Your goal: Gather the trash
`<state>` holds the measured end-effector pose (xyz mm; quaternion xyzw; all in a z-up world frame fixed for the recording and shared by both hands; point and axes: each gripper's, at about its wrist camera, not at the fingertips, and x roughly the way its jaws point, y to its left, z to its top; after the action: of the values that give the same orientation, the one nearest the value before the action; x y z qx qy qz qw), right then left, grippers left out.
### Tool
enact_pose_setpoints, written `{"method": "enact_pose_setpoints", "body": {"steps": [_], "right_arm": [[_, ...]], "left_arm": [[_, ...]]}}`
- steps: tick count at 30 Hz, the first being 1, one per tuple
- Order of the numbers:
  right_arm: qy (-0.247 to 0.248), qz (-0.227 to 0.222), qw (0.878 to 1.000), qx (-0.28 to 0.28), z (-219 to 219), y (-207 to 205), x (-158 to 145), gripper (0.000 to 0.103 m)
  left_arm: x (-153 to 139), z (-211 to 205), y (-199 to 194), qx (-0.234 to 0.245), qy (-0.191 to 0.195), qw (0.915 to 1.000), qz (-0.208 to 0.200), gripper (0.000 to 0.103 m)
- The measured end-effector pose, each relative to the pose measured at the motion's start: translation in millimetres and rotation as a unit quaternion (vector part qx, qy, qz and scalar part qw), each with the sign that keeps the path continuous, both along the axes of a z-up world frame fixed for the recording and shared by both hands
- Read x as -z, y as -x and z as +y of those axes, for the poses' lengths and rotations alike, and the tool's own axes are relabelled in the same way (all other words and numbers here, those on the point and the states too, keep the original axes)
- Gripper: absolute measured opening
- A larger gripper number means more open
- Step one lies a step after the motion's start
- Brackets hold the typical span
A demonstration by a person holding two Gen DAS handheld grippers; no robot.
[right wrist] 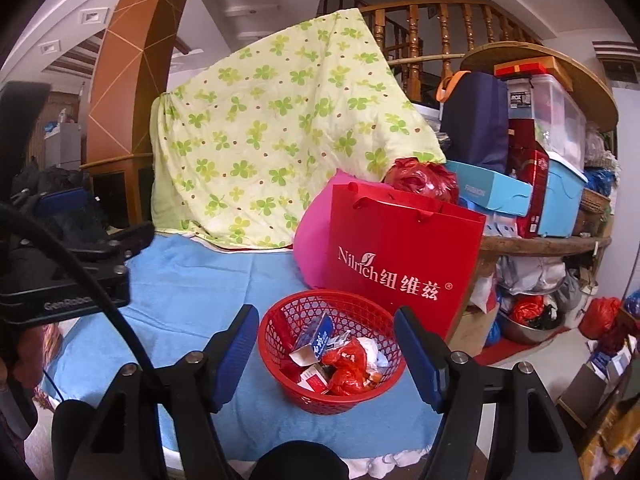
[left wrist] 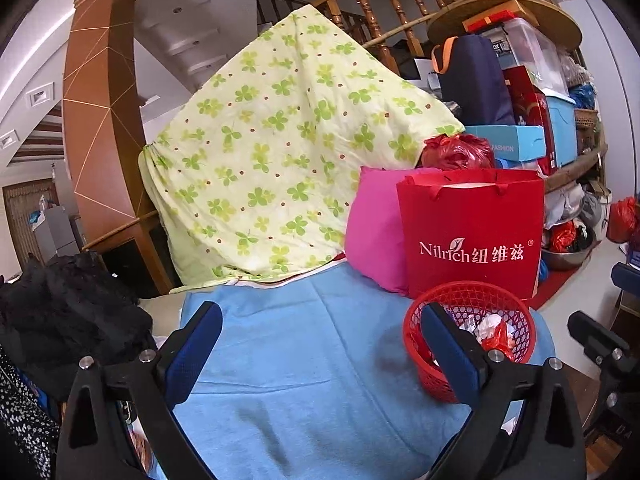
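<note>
A red mesh basket [right wrist: 276,336] sits on the blue towel [right wrist: 192,280], holding trash: a blue-and-white carton [right wrist: 316,334], a red plastic wrapper [right wrist: 346,364], small boxes and crumpled paper. My right gripper [right wrist: 326,346] is open and empty, its blue pads on either side of the basket, above it. In the left wrist view the basket [left wrist: 516,312] is at the right, behind the right pad. My left gripper [left wrist: 320,340] is open and empty over the bare towel [left wrist: 304,344]. The left gripper also shows at the left edge of the right wrist view [right wrist: 72,216].
A red Nilrich paper bag [right wrist: 404,264] and a pink cushion [right wrist: 312,236] stand right behind the basket. A green clover quilt [right wrist: 272,128] drapes at the back. Black clothing [left wrist: 68,312] lies left. Stacked boxes and bags [right wrist: 552,160] crowd the right.
</note>
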<state>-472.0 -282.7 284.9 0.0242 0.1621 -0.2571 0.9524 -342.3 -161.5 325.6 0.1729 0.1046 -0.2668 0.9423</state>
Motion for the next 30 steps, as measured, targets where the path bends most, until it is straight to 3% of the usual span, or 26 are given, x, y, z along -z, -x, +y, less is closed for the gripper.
{"method": "enact_pose_setpoints", "body": {"steps": [15, 30], "right_arm": [[-0.008, -0.022, 1.0, 0.01, 11, 11, -25, 0.074], [-0.011, -0.02, 1.0, 0.006, 18, 5, -26, 0.075]], "left_arm": [[-6, 14, 3, 0.0, 0.015, 0.9997, 0.022, 0.1], [-4, 15, 10, 0.019, 0.026, 0.998, 0.054, 0.1]]}}
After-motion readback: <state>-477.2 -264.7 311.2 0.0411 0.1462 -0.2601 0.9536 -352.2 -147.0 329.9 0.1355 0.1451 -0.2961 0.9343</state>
